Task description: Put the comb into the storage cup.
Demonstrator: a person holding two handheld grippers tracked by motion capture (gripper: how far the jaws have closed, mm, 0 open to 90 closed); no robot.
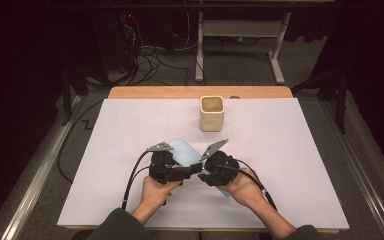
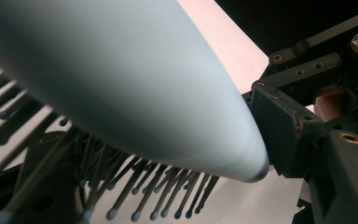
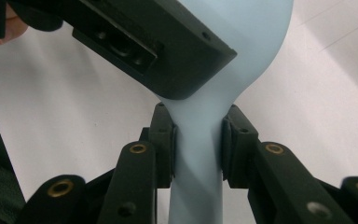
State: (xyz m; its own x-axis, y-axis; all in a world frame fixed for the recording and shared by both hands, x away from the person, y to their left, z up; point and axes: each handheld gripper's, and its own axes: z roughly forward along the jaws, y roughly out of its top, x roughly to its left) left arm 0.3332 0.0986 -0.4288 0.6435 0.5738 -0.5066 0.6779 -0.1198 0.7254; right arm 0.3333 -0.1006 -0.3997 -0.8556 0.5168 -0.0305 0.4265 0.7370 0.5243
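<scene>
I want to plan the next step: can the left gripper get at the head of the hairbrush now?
Probably yes. The left gripper is already at the hairbrush, whose handle the right gripper clamps. Nothing lies between them.

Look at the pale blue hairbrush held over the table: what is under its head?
Under the hairbrush head, dark bristles with small round tips point down toward the white table sheet. How the bristles join the head cannot be seen, since the head covers them.
</scene>
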